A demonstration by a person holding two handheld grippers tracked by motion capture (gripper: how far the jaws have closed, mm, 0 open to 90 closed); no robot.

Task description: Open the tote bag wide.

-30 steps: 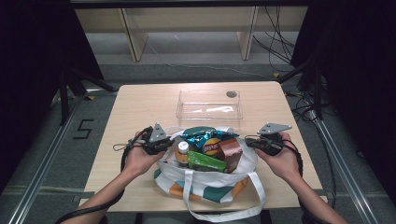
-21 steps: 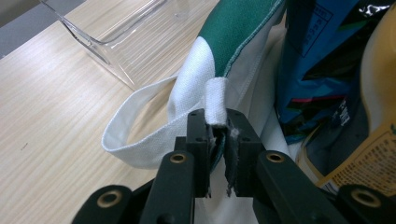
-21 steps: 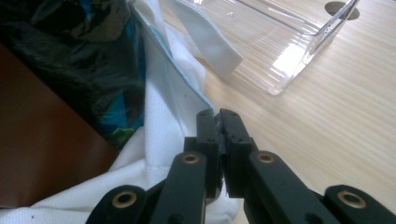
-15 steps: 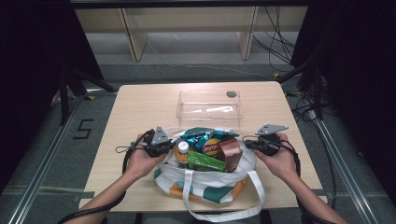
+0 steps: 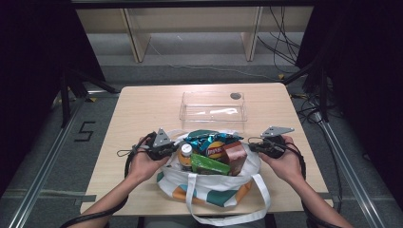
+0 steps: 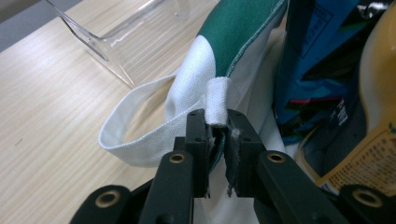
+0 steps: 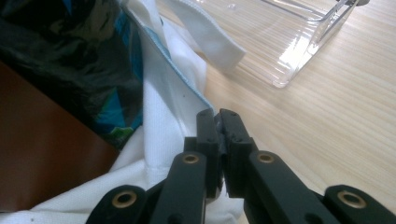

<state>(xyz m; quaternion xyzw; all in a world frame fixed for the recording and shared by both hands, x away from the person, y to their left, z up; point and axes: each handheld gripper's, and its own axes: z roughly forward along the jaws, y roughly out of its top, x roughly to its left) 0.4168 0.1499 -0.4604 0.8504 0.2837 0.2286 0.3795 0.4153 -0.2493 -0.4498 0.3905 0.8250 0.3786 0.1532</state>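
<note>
the wooden table (image 5: 138, 114) carries everything, its pale top seen from the high view with the person's forearms coming in from the near edge. on its near half sits the tote bag (image 5: 209, 187), white cloth with green and orange patches, mouth open upward and a white strap looping off the near edge. just beyond the bag, toward the far side, stands the clear plastic tray (image 5: 212, 105), apart from the bag's rim. inside the bag stand a blue chip bag (image 5: 212, 142), a brown carton (image 5: 235, 156), a green packet (image 5: 209, 165) and a bottle (image 5: 186, 154) with a white cap.

the left gripper (image 5: 164, 148) sits at the bag's left rim; in the left gripper view its jaws are pressed together on the white cloth of the rim, a folded strip of it standing up between the tips (image 6: 218, 122). the right gripper (image 5: 254, 146) is at the bag's right rim; in the right gripper view its jaws are pinched shut on the white edge of the cloth (image 7: 217, 122), with the tray's corner beyond on the bare wood.
</note>
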